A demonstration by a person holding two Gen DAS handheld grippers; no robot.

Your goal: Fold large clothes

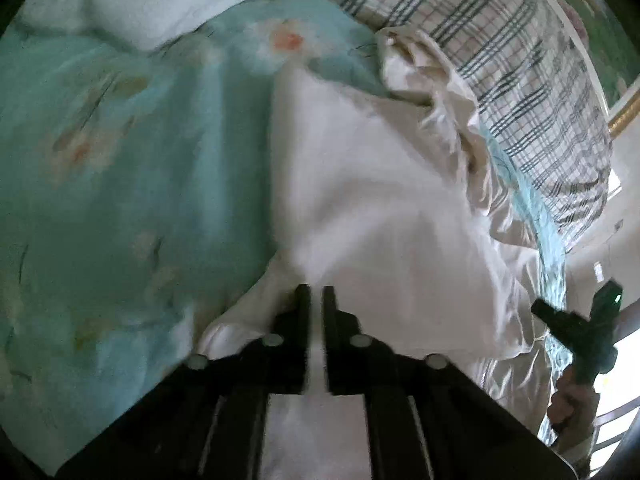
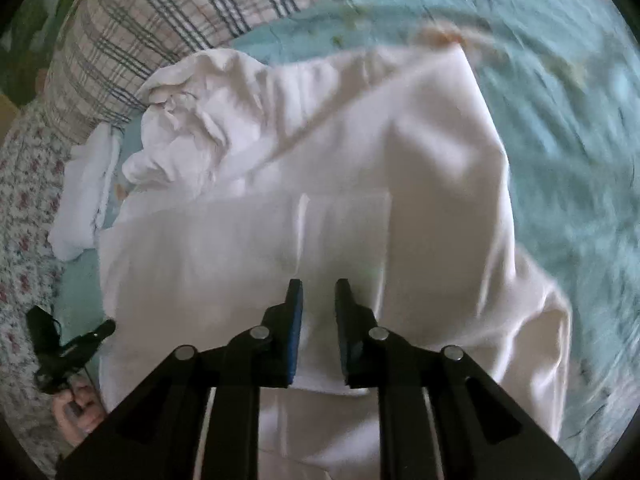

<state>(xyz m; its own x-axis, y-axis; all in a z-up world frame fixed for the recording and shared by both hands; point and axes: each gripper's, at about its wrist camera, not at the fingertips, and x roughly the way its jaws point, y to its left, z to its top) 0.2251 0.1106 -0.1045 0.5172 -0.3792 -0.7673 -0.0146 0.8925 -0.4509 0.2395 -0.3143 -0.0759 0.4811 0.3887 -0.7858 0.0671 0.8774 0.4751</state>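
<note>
One white garment point(image 2: 360, 152) lies on the teal bedspread point(image 1: 120, 168), one plaid pillow point(image 1: 500, 40) at its 1 o'clock. Left gripper point(image 1: 316, 292) pinches its cloth between nearly closed jaws. Right gripper point(image 2: 319, 286) hovers slightly parted, holding nothing.

No readable text, label, brand or number is to be found in either view; any print on the blurred white garment point(image 2: 360, 184) perhaps goes unresolved.
</note>
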